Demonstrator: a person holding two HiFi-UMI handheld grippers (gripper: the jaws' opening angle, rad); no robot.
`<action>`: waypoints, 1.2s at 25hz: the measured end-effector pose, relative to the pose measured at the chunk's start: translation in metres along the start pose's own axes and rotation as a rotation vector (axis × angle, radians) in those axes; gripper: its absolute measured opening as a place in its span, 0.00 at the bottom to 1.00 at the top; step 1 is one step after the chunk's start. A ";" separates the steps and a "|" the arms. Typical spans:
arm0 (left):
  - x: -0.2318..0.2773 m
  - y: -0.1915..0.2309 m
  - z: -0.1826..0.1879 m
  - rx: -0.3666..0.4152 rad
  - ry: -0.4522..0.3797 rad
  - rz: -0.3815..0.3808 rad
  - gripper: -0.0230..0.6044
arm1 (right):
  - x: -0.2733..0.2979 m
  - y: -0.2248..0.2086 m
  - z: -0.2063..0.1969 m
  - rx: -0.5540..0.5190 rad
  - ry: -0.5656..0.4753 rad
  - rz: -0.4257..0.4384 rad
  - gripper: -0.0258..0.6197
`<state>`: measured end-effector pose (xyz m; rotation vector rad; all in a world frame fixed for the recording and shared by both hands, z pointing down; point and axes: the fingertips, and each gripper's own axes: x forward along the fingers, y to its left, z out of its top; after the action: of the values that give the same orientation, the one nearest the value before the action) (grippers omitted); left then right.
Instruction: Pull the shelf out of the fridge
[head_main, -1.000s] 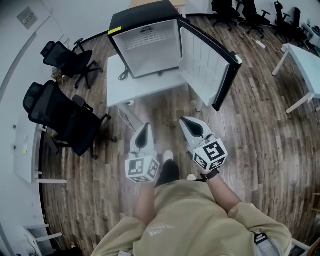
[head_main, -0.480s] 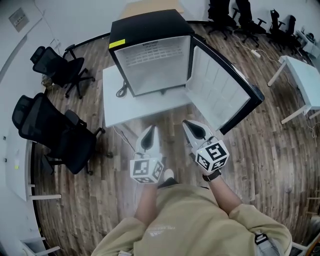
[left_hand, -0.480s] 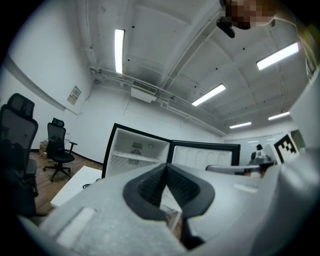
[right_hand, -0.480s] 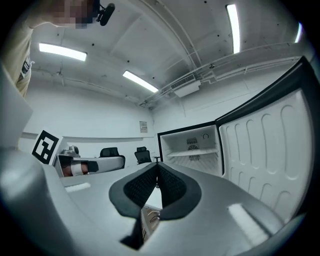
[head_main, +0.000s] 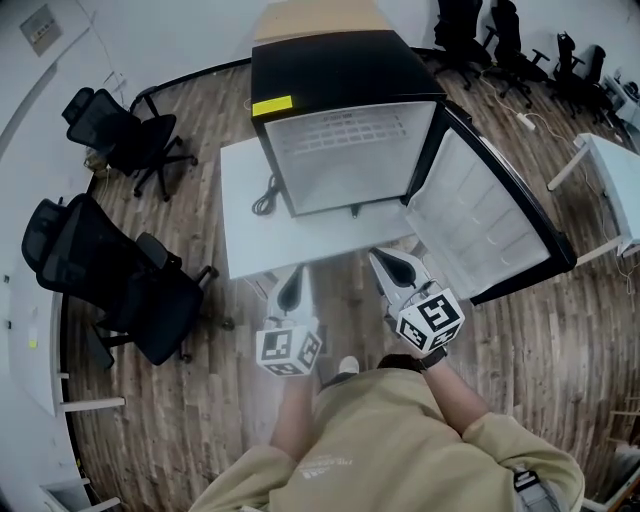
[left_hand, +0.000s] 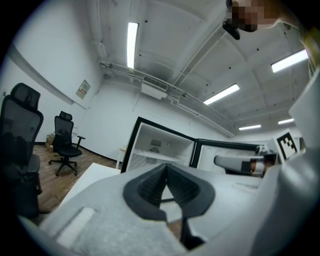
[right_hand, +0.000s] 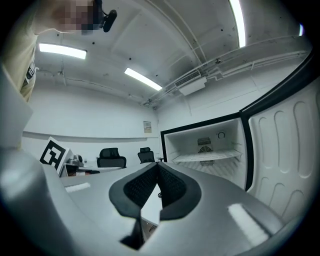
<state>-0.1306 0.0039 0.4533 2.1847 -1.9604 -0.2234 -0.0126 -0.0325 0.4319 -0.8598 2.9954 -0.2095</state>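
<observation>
Fridge (head_main: 350, 70) closer; shelf (right_hand: 207, 156) vis. best right gripper view.

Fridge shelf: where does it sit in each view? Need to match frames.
Head view: shelf top centre, a grid pattern inside the fridge.
Left gripper view: shelf just left of centre, a pale ledge across the cavity.
Right gripper view: shelf right of centre, same pale ledge.
Shared landmark: open door, right of the cavity in all three.

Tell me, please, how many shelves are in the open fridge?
1: a white shelf spans the fridge compartment about midway up. Lower down, the right gripper hides the interior, so another may exist.
</observation>
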 end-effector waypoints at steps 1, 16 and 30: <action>0.006 0.006 -0.003 -0.004 0.009 0.002 0.04 | 0.006 -0.003 0.000 -0.003 0.001 0.000 0.05; 0.142 -0.007 0.008 0.064 0.018 -0.006 0.04 | 0.087 -0.115 0.003 0.136 0.007 0.046 0.05; 0.217 -0.003 -0.012 0.126 0.091 0.002 0.04 | 0.125 -0.189 -0.005 0.289 -0.052 -0.017 0.05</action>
<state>-0.1007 -0.2111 0.4682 2.2265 -1.9762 -0.0004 -0.0196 -0.2569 0.4646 -0.8440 2.8124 -0.5920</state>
